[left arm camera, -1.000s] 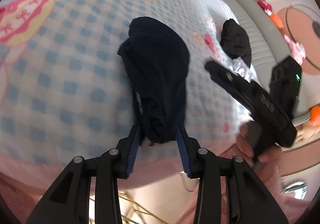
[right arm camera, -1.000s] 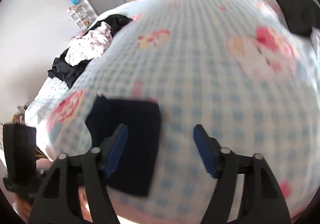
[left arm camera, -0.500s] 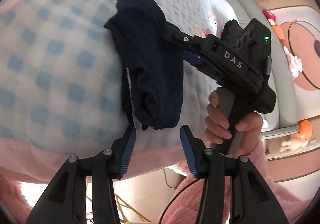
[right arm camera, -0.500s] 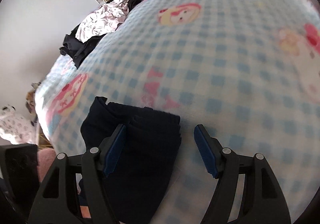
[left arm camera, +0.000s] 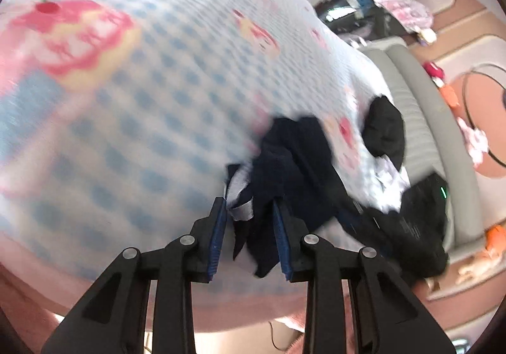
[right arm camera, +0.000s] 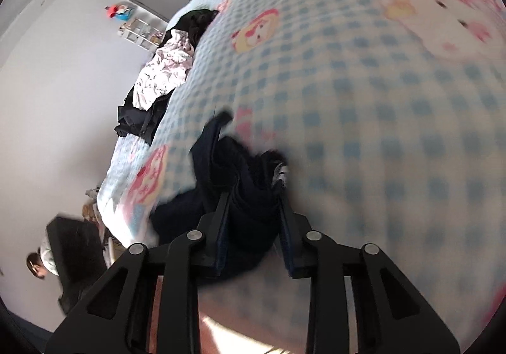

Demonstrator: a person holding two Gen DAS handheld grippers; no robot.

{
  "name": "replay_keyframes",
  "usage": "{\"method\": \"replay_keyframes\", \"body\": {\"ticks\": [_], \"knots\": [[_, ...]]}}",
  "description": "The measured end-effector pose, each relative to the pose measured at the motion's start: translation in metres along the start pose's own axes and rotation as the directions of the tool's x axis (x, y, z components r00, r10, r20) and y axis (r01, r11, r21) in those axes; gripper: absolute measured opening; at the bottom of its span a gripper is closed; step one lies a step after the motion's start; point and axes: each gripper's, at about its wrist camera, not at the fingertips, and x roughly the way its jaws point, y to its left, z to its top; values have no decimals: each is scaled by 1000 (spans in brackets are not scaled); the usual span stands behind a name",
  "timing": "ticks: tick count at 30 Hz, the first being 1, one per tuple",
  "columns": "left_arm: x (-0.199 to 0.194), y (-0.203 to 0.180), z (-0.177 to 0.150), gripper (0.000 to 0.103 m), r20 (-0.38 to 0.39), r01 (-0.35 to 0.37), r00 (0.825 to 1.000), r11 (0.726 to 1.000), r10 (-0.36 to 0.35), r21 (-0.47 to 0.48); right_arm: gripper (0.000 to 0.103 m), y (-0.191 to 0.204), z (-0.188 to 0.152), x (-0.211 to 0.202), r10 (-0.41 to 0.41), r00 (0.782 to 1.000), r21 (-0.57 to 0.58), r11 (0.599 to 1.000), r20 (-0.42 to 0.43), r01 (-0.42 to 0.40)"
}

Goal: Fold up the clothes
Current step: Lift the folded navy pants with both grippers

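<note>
both grippers, left gripper [left arm camera: 249, 221] and right gripper [right arm camera: 253, 211], just went from spread to closing on the dark navy garment [left arm camera: 294, 164], so it's getting lifted to fold

Both grippers are matte black, built of angular linkage arms pinned with round silver screws. The left gripper [left arm camera: 249, 221] carries ribbed blue pads [left arm camera: 218, 237] on its fingers. The right gripper [right arm camera: 253, 221] matches; its body shows a small green light [left arm camera: 443, 192].

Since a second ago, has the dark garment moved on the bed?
Yes. The dark garment lay flat on the checked bedspread; now it is bunched and lifted at its near end, toward the bed's edge, between both closing hand-held grippers.
</note>
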Motion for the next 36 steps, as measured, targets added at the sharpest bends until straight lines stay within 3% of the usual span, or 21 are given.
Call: {"method": "replay_keyframes", "body": {"ticks": [1,2,3,6,9,11,15,16,18,20,24,30,36], "knots": [[-1,4,3,41,5,12,1000,1000,-12,-17,38,0,-4,-6,-21,1000,-2,1000,12,21],[-1,11,5,55,6,49,999,998,-49,-40,40,1,-9,-12,-47,998,-13,999,34,47],[-1,16,6,59,5,82,997,995,-82,-57,46,2,-11,-18,-76,995,-36,996,62,78],[14,8,-2,62,-25,111,993,993,-113,-45,63,7,-8,-30,-148,978,-139,976,147,168],[24,6,-10,62,-68,112,991,994,-113,-17,70,11,5,-20,-102,988,-205,971,114,124],[34,3,-11,60,-82,87,993,996,-87,-2,73,12,14,-3,-69,996,-238,968,52,79],[35,1,-12,30,-79,-19,997,997,25,76,73,3,19,44,-62,991,-235,971,-115,34],[32,2,-12,26,-85,-33,996,995,41,95,69,1,17,50,-66,990,-236,971,-127,34],[25,-4,-10,22,-88,-39,995,991,51,128,48,4,13,48,-46,991,-252,968,-122,14],[18,-10,-8,22,-89,-43,994,986,58,160,36,6,10,36,-5,994,-237,971,-107,-21],[17,-45,-5,22,-111,-5,993,971,32,240,33,2,5,1,31,998,-209,977,-56,-42],[54,-125,-6,22,-173,90,984,934,-30,347,32,-29,15,-79,-11,997,-166,986,76,23],[110,-204,-3,22,-226,163,971,898,-73,408,32,-76,34,-153,-105,966,-51,991,237,121]]}}
